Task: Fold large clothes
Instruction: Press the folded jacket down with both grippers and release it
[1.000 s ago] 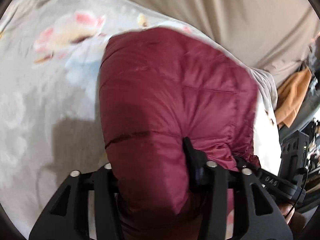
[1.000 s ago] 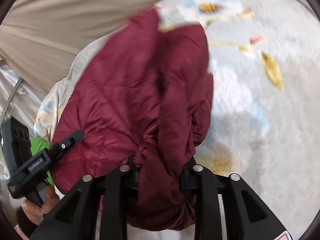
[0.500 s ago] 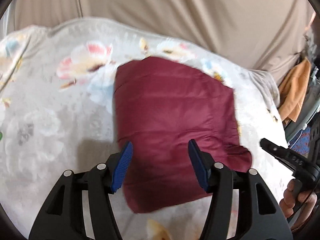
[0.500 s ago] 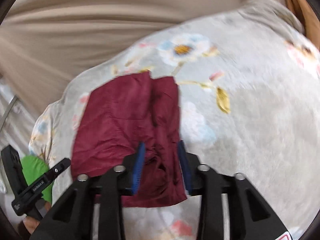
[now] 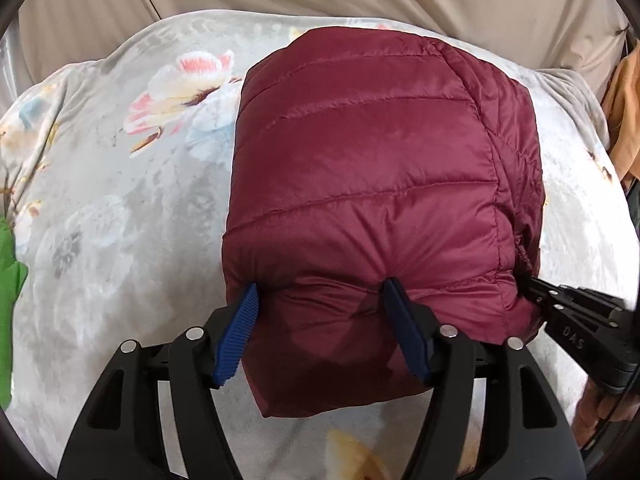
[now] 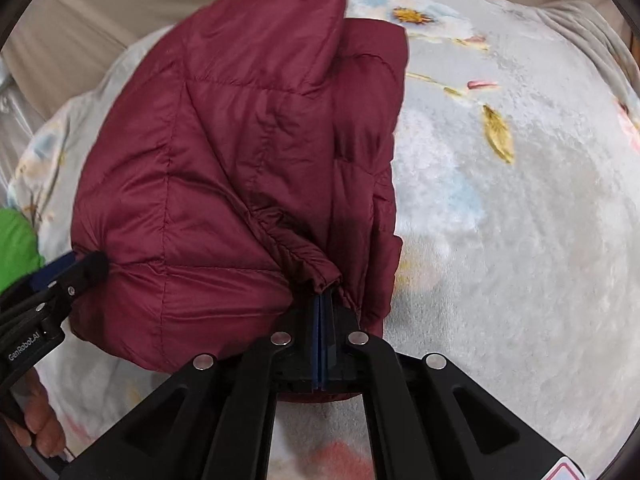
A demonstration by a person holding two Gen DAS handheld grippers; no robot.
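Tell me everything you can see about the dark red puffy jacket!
The jacket is dark red, shiny and quilted, with stitched lines across puffy panels. It lies folded into a thick bundle on a pale flowered blanket. A gathered, elastic-looking hem shows near its right edge. The left gripper has the near edge bulging between its opening blue pads. The right gripper looks shut on the bunched corner.

Soft even light, mild shadows, fisheye edges bent and dark (right view slightly blurred)

A maroon quilted jacket (image 5: 372,184) is seen on a grey blanket (image 5: 120,220) (floral-printed); blue pads (image 5: 236,336) are fitted.
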